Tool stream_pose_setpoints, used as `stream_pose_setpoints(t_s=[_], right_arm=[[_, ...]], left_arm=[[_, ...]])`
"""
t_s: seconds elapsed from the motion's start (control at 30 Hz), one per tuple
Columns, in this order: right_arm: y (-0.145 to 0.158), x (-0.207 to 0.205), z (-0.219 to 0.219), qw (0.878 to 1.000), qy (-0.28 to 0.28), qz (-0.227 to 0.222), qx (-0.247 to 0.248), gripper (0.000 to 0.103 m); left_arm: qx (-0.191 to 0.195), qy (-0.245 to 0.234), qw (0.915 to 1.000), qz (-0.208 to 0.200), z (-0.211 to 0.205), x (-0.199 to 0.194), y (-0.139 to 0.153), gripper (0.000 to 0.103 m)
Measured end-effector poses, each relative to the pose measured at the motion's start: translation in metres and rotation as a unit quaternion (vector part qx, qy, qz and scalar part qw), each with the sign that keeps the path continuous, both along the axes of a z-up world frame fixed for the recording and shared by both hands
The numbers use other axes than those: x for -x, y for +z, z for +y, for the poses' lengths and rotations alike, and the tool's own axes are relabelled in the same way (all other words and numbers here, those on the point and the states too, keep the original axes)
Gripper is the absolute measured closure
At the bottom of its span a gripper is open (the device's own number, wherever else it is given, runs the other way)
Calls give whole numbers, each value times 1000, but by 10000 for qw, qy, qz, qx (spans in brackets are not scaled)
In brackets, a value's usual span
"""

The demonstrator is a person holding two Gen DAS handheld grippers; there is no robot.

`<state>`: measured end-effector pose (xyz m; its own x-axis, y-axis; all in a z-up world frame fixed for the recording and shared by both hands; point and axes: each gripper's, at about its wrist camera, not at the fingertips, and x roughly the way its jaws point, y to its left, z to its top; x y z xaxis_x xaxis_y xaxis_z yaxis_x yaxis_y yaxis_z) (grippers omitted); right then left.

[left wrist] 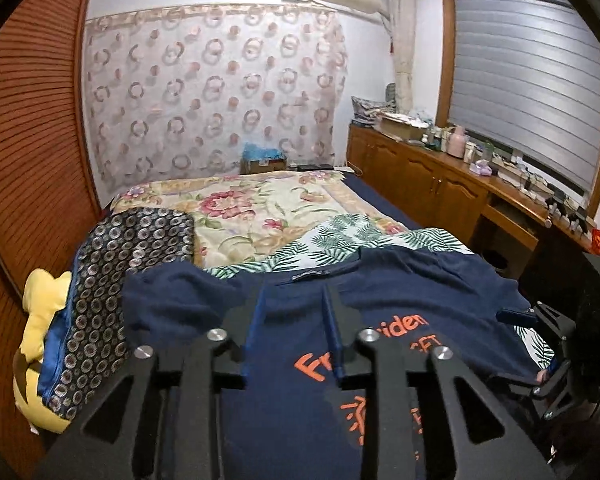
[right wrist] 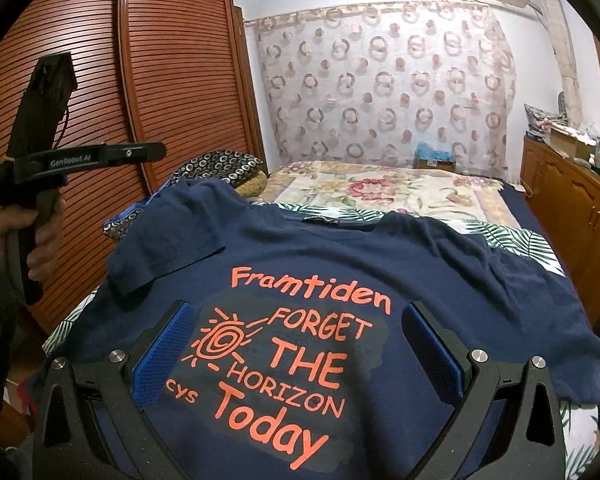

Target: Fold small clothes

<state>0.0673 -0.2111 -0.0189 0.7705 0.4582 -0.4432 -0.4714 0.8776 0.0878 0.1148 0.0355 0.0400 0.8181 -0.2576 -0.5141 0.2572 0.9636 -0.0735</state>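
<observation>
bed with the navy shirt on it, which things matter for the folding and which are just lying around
For the job:
- navy T-shirt, front up, left sleeve already folded in
- left claw, open, empty
- right claw, open, empty

Lying about:
- floral quilt
- leaf-print sheet
- ring-patterned pillow
- yellow plush toy
- cluttered wooden counter

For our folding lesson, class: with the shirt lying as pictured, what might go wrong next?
1. The navy blue cotton T-shirt has its left sleeve already flopped inward and rumpled; folding over it could trap creases.
2. The shirt drapes over a patterned pillow, so folds may come out uneven.
</observation>
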Motion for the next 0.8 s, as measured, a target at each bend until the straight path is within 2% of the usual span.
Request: stream_pose_setpoints(t_s=[0.1,0.23,0.33,0.4,0.43,0.63,0.8], right_arm=[[2,-4,8,9999,77,-39,76,0],[8,-11,6,9998,118,-136,111,0],[5,-12,2,9998,70,-144,135,0],[3,-13,-1,9998,17,-131,151,1],[3,-13,-3,9998,-4,-125,154,1],[4,-15,-24,9994,-265,-84,212,2],[6,-17,-55,9980,-571,-74,266,8]], left_arm=[[12,165,9998,-69,16,8,-2,64],[-90,310,9995,-54,35,18,-6,63],[-112,369,9992,-98,44,27,-12,46],[-84,453,9989,-120,50,33,-16,23],[-55,458,9989,-128,51,36,-18,21],[-51,544,9985,1,51,43,-36,20],[82,441,9989,149,42,45,-52,20]])
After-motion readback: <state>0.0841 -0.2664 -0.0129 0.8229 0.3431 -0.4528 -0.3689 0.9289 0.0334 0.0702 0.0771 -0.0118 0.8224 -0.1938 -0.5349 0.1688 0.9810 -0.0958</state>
